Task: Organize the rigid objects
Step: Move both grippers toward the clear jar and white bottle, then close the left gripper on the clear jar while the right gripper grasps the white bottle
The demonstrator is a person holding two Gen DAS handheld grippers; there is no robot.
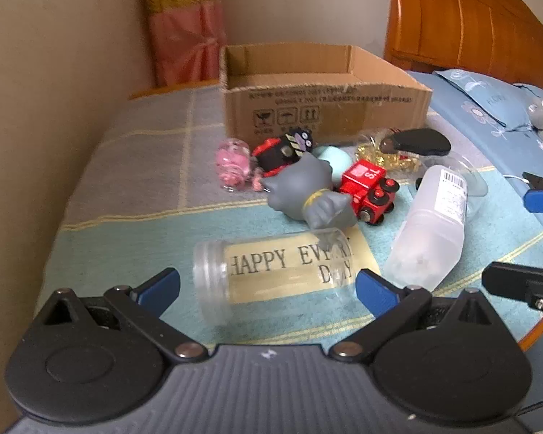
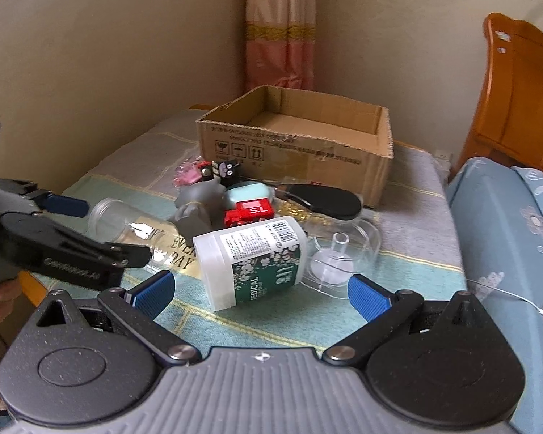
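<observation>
1. The jar [image 1: 271,275] is clear glass, cylindrical, lying on its side near the desk's [image 1: 126,224] front edge, printed "HAPPY EVERY DAY".
2. The white plastic bottle [image 2: 249,260] lies beside it, labelled.
3. A grey rubbery figure [image 1: 307,191], a red train [image 1: 371,191] and an open cardboard box [image 1: 322,108] sit farther back.
4. Left tongs [image 1: 268,289] are spread around the jar; right tongs [image 2: 259,293] are spread before the bottle.

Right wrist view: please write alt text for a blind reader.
The open right gripper faces a white medical bottle lying on its side on a checked cloth. Behind it lie toys and a cardboard box; the left gripper is at left.
</observation>
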